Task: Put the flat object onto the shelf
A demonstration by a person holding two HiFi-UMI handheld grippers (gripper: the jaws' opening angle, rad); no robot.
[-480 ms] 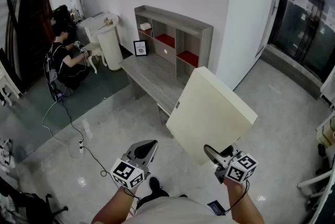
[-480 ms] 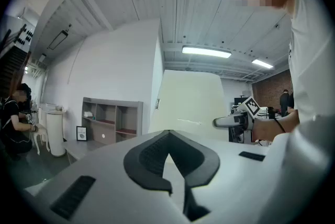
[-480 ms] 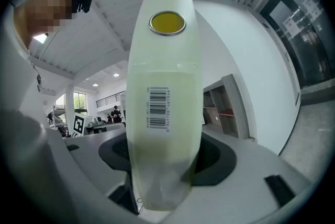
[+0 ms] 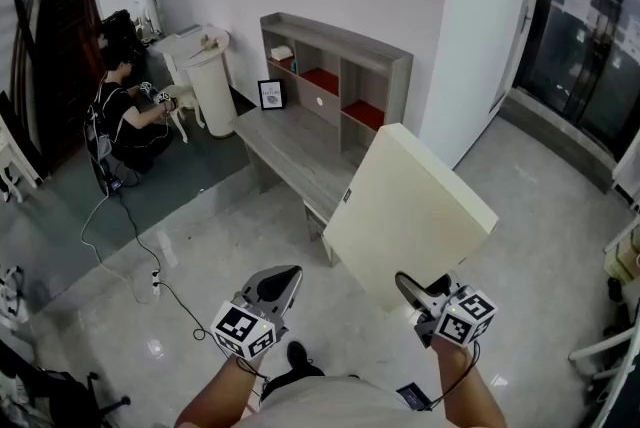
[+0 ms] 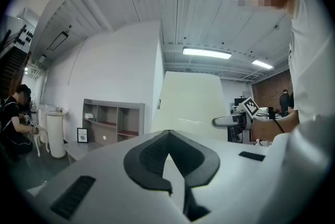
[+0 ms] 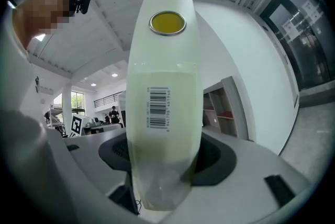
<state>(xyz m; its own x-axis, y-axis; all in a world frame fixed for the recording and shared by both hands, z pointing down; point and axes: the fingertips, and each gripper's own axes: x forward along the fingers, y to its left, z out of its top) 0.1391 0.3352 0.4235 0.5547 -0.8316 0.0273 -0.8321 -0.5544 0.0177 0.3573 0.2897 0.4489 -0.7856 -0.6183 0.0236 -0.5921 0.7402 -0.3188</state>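
The flat object [image 4: 410, 216] is a cream square panel, held tilted above the floor, its far corner towards the grey shelf [image 4: 335, 66]. My right gripper [image 4: 415, 294] is shut on its near edge; in the right gripper view the panel [image 6: 165, 113] stands edge-on between the jaws, with a barcode label and a yellow disc on it. My left gripper [image 4: 278, 284] hangs shut and empty, left of the panel and apart from it. From the left gripper view the panel [image 5: 191, 102] stands ahead and the shelf [image 5: 112, 121] lies to the left of it.
The shelf stands on a low grey bench [image 4: 290, 146] against the white wall, with a small framed picture [image 4: 269, 93] at its left end. A white bin [image 4: 213, 86] and a crouching person [image 4: 125, 111] are further left. A cable [image 4: 120, 226] trails over the floor.
The panel and my right gripper have shifted slightly to the right. My left gripper has hardly moved.
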